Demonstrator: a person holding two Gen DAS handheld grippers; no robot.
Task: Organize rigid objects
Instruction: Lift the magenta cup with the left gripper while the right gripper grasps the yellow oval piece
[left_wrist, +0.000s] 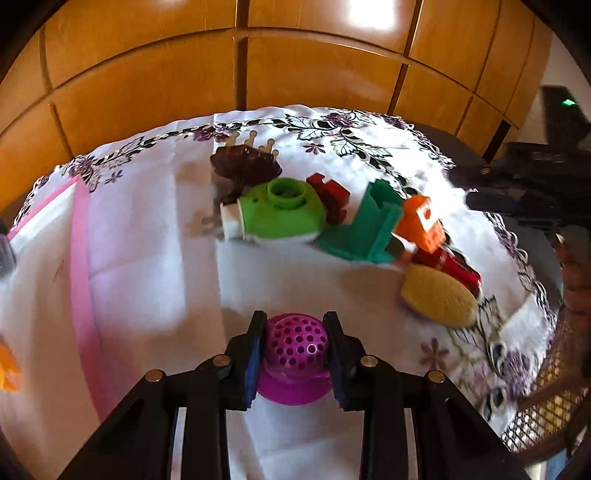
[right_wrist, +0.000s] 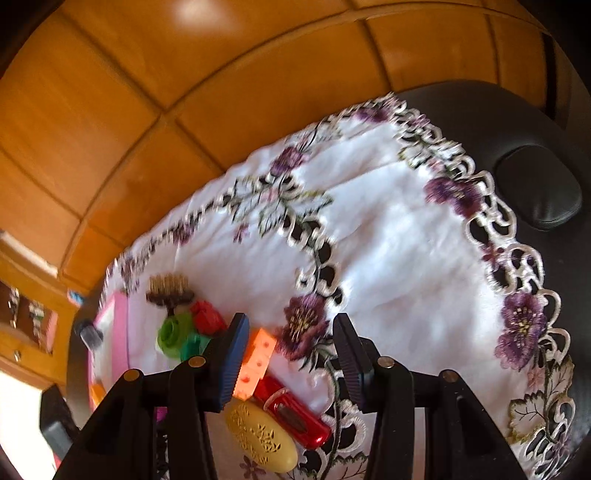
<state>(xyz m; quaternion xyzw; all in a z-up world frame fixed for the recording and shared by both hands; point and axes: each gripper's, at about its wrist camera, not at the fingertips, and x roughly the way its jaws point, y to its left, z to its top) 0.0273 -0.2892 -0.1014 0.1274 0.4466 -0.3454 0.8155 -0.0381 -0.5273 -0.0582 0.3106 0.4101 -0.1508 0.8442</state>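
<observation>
Glossy wood-panel wall (left_wrist: 147, 74) behind embroidered tablecloth (right_wrist: 388, 229).

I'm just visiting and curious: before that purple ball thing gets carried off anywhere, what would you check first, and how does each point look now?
1. Left gripper shut on the purple perforated plastic dome: ok.
2. Dome centred between both pads: ok.
3. Dome lifted off the white embroidered tablecloth: cannot tell.
4. Pink-rimmed tray at the left in view: ok; space inside it: cannot tell.
5. Right gripper open and holding nothing: ok.
6. Right gripper apart from the yellow oval case: cannot tell.
</observation>
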